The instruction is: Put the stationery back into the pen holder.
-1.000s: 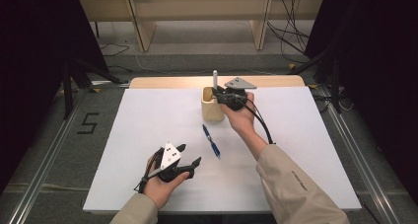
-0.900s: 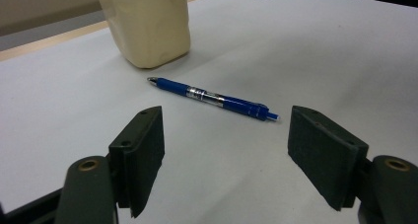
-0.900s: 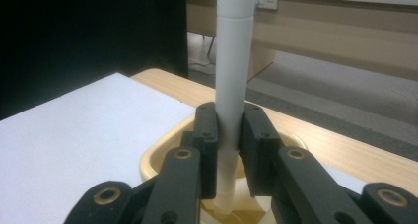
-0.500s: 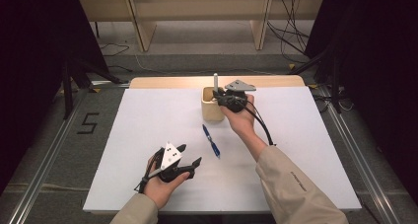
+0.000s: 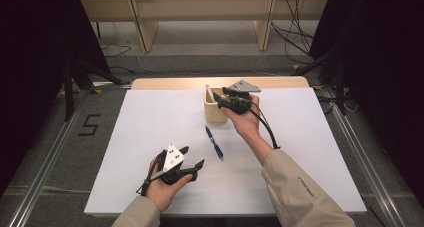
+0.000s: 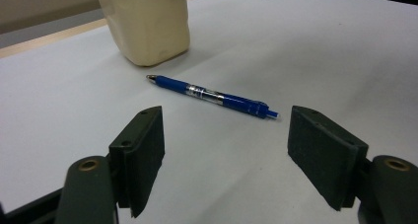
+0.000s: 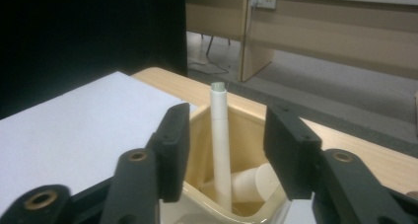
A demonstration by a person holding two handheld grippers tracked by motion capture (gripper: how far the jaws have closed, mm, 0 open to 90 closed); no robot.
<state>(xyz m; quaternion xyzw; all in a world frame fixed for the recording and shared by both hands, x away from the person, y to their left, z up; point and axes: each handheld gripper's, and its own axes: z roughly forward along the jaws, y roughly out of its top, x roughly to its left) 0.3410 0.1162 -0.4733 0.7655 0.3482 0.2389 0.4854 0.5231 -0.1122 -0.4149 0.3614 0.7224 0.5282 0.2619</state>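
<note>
Hovering over the cream holder [image 5: 215, 112] near the desk's [image 5: 125, 137] far edge, the right claw [image 5: 223, 101] has just been opening; the white pen [image 7: 220, 135] stands free between its jaws, inside the holder. The left claw [image 5: 192, 157] gapes wide near the front edge, facing the blue pen [image 6: 212, 94] lying mid-desk.

Even overhead light brightens the table [image 5: 150, 137] (dark surroundings), shadows faint, close views slightly soft.

High view overhead; gripper views close — low.
</note>
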